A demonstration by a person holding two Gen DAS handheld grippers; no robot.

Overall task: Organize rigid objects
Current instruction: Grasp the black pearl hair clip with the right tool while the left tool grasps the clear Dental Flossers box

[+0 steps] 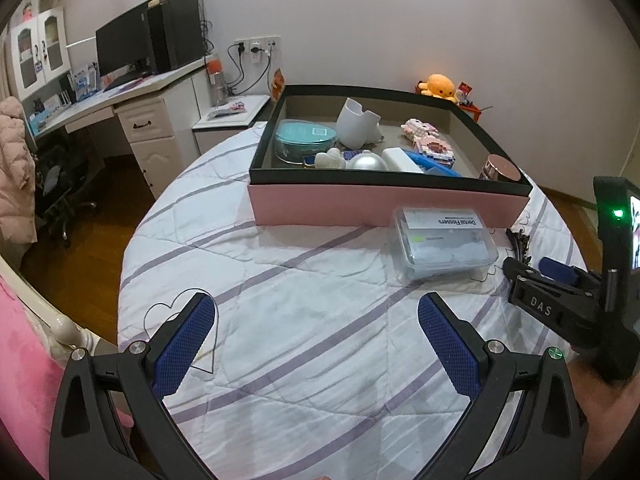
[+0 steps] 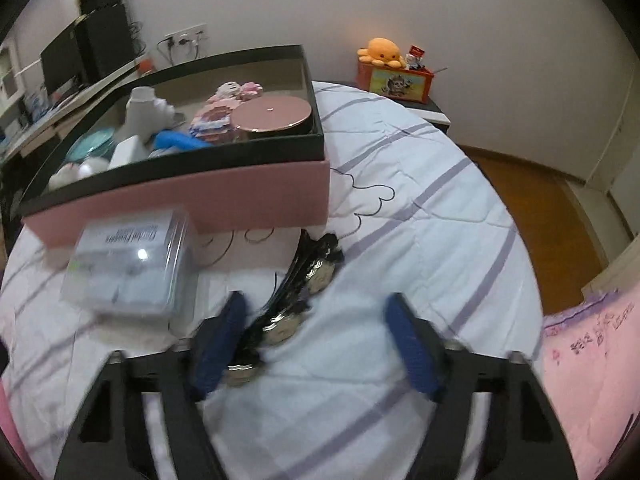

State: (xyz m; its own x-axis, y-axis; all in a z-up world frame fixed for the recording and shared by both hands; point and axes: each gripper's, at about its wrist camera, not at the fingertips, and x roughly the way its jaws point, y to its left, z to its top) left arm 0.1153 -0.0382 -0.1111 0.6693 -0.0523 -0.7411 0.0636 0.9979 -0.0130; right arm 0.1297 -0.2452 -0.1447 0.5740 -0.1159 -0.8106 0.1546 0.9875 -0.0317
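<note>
**Both grippers over the bed, box half filled**

A pink box [image 1: 384,206] with a black rim sat on the white quilt [image 1: 320,320] with purple stripes. Inside it lay a round teal container [image 1: 305,141], a white vase [image 1: 357,124], a silver ball [image 1: 367,162], a white block [image 1: 400,160], a blue item [image 1: 436,165], pink brick toys [image 1: 426,140] and a jar with a rose-gold lid [image 1: 503,168] in the right near corner.

Just in front of the box, touching its pink wall or very nearly so, stood a clear plastic box of dental flossers [image 1: 442,242]. To its right on the quilt lay a dark bundle of hair clips [image 2: 298,292] with shiny gold ends, running from beside the box toward the right gripper.

The left gripper [image 1: 316,344] hung above bare quilt, well short of the flosser box, its blue fingers [image 1: 184,346] spread wide and holding nothing. The right gripper [image 2: 320,344] was low over the quilt with its fingers also wide apart; its left finger [image 2: 220,344] was right beside the near end of the clips, though the blur in that view made it unclear whether it touched them. The clips lay mostly between the two fingers, not clamped.
</note>
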